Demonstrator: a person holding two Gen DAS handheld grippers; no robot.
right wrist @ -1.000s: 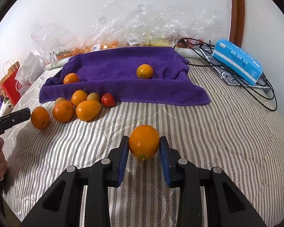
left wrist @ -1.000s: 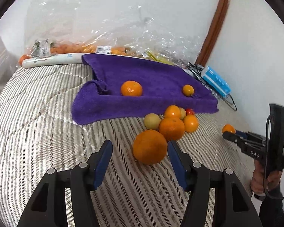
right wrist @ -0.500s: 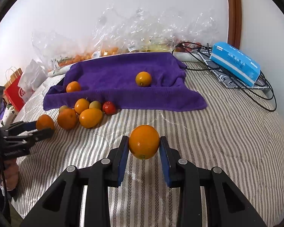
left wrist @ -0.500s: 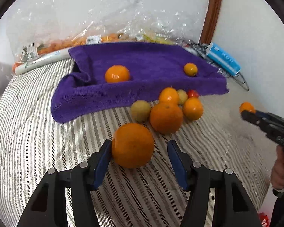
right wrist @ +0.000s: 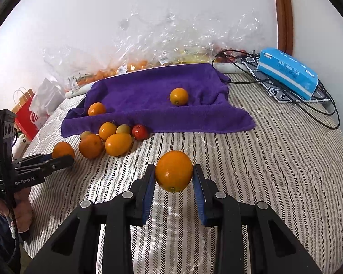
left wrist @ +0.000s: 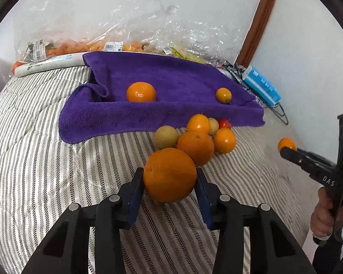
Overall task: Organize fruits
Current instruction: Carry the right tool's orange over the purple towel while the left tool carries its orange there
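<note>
- Now, left wrist view: left claw [left wrist: 170, 185] closing around a large orange [left wrist: 169, 175], blue pads touching both of its sides, fruit resting on the striped bed cover [left wrist: 34, 159] just in front of the purple towel [left wrist: 171, 80].
- Behind that orange, at the towel's near edge: a cluster of loose fruit [left wrist: 196, 137], orange, yellowish and one red.
- On the towel: a mandarin [left wrist: 141, 91] near its left fold and a smaller citrus [left wrist: 223, 95] toward its right end.
- Right of the towel: right claw [left wrist: 288, 149] with a small orange at its tip, hand [left wrist: 322, 214] on the grip.
- Right wrist view: right claw [right wrist: 174, 178] clamped on a small orange [right wrist: 173, 171], raised off the cover, in front of the towel [right wrist: 148, 86].
- Left of the towel's front edge: left claw [right wrist: 64, 157] around its orange [right wrist: 62, 150].
- Right of the towel: blue box [right wrist: 288, 72] lying on black cables [right wrist: 320, 105].
- Behind the towel: clear plastic bags [right wrist: 171, 41] against the wall.
</note>
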